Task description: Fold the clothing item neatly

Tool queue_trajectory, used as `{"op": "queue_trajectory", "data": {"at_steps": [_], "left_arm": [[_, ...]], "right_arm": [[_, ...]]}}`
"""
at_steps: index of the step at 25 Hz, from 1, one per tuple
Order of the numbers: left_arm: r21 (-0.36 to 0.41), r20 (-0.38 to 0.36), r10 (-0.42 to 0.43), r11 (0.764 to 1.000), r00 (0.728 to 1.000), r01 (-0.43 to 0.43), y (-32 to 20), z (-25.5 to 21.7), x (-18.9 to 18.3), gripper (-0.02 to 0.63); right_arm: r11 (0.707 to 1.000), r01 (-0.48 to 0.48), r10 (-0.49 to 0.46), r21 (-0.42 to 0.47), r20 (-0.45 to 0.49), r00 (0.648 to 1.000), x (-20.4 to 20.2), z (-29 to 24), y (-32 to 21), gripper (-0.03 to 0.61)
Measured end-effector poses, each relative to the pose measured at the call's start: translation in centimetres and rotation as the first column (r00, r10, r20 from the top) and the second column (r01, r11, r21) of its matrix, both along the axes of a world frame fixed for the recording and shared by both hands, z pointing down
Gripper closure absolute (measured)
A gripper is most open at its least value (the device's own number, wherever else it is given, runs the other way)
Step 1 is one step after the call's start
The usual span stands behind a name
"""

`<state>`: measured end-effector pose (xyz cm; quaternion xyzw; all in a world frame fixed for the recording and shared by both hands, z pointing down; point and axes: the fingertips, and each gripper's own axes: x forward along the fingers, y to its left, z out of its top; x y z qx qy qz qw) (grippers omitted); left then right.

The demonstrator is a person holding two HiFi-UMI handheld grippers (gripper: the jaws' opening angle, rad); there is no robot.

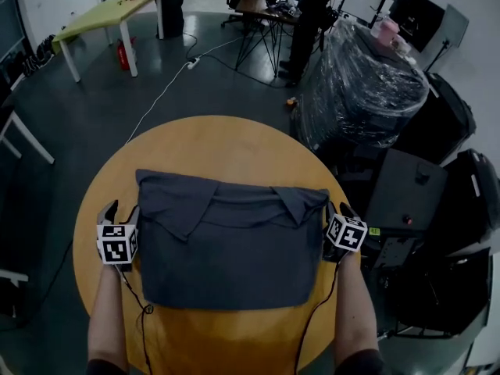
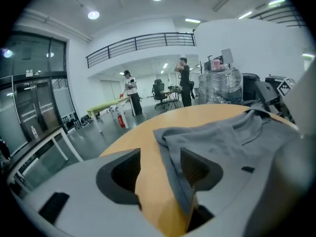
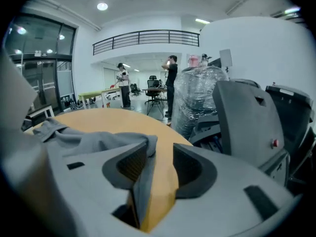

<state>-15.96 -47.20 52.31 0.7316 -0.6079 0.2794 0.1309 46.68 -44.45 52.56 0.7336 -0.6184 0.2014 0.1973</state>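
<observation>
**Loose edges at both sides could drag as the grippers leave**

The dark grey cloth garment (image 1: 226,248) lies as a rough rectangle in the middle of the round wooden table (image 1: 234,135). The left gripper (image 2: 160,169) is at its left edge and the right gripper (image 3: 160,164) at its right edge. Both stand with jaws spread, pinching nothing, yet each has a cloth edge lying slack between its jaws, against the inner one. If either pulls back carelessly, I judge that jaw could catch the hem and skew the fold. The folded-in flaps at the far side already look uneven.
</observation>
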Motion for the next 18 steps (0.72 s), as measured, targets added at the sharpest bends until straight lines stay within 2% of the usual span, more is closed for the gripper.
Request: {"op": "queue_trajectory", "data": {"at_steps": [5, 8, 10, 11, 13, 15, 18], "left_arm": [[0.128, -0.077, 0.054, 0.991, 0.996, -0.044, 6.5, -4.5, 3.5, 0.356], [0.247, -0.135, 0.072, 0.968, 0.988, -0.037, 10.1, -8.5, 5.7, 0.356], [0.315, -0.174, 0.111, 0.948, 0.978, -0.052, 12.5, -11.1, 7.4, 0.357], [0.342, -0.195, 0.136, 0.938, 0.971, -0.062, 13.7, -12.4, 8.2, 0.366], [0.391, -0.225, 0.185, 0.917, 0.957, -0.085, 15.9, -14.6, 9.9, 0.455], [0.422, -0.249, 0.243, 0.898, 0.937, -0.121, 18.3, -16.2, 11.6, 0.526], [0.444, -0.284, 0.346, 0.874, 0.894, -0.197, 21.5, -17.6, 14.2, 0.584]], "right_arm": [[0.995, 0.022, -0.03, 0.094, 0.081, 0.996, -2.7, -3.7, 4.3, 0.42], [0.978, 0.074, -0.096, 0.193, 0.109, 0.989, -6.3, -7.0, 7.3, 0.42], [0.96, 0.107, -0.139, 0.258, 0.107, 0.985, -9.3, -9.3, 9.7, 0.452], [0.949, 0.119, -0.156, 0.291, 0.108, 0.982, -10.9, -10.6, 10.9, 0.488], [0.921, 0.139, -0.197, 0.365, 0.127, 0.972, -14.3, -13.4, 13.4, 0.586], [0.883, 0.157, -0.249, 0.442, 0.159, 0.955, -17.6, -16.1, 16.1, 0.586], [0.823, 0.145, -0.31, 0.549, 0.22, 0.925, -21.4, -19.7, 19.9, 0.588]]}}
